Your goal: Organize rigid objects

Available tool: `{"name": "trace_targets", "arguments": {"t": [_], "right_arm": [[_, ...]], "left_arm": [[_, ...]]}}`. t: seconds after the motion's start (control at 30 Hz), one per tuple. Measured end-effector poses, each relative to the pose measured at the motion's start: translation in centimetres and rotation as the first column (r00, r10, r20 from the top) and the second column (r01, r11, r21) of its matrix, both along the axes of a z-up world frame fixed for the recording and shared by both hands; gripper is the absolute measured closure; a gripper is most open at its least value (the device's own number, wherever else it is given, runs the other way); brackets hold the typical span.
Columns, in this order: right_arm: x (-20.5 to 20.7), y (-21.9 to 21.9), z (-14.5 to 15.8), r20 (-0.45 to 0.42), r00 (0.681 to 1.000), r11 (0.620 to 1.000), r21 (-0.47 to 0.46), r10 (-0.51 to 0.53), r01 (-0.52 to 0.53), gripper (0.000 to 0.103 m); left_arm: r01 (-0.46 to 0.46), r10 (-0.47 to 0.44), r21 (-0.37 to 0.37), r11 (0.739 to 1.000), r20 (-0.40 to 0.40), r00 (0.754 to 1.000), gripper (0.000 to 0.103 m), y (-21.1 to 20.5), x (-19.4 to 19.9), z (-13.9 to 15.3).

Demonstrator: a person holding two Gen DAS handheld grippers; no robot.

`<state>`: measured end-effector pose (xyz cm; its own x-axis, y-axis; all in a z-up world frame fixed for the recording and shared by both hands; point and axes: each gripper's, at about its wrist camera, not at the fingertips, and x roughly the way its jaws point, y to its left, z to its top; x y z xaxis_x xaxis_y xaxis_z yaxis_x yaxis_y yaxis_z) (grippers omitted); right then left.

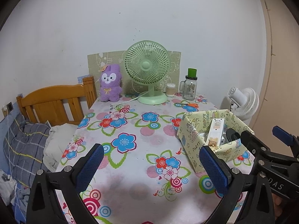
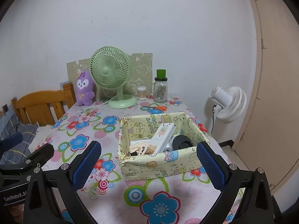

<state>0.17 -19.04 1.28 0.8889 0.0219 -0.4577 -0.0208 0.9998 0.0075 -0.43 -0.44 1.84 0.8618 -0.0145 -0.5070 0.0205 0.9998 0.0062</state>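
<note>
A paper-covered box [image 2: 160, 164], pale yellow with cartoon prints and creased soft walls, sits on a table [image 2: 104, 192] under a glossy flowered cloth. Inside the box a long white remote [image 2: 164, 136] leans on its far wall, with a black round piece [image 2: 182, 141] to the remote's right and flat printed cards [image 2: 140, 147] to its left.

The right gripper [image 2: 147, 166] hangs wide open and empty, its blue knurled pads on either side of the box's near wall. The left gripper [image 1: 151, 168], also spread and empty, hovers over bare cloth left of the box [image 1: 198, 141].

Only the right view shows the cards; in the left view the box wall hides them. The left view alone shows rumpled plaid bedding [image 1: 24, 145] past the table's left edge.

Beyond the box stand a ribbed green fan [image 2: 110, 74], a fuzzy purple plush [image 2: 84, 87], a glass jar [image 2: 160, 89] and orange-handled scissors [image 2: 158, 108]. Left of the box the cloth lies open.
</note>
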Motion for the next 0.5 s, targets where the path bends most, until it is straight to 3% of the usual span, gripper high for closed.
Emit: {"name": "trace_targets", "arguments": {"t": [0.5], "right_arm": [[0.29,-0.08,-0.16,-0.010,1.000,1.000,0.007,0.000,0.000,0.000]], "left_arm": [[0.003,-0.003,-0.005,1.000,-0.003,1.000,0.000,-0.07,0.06,-0.07]]}}
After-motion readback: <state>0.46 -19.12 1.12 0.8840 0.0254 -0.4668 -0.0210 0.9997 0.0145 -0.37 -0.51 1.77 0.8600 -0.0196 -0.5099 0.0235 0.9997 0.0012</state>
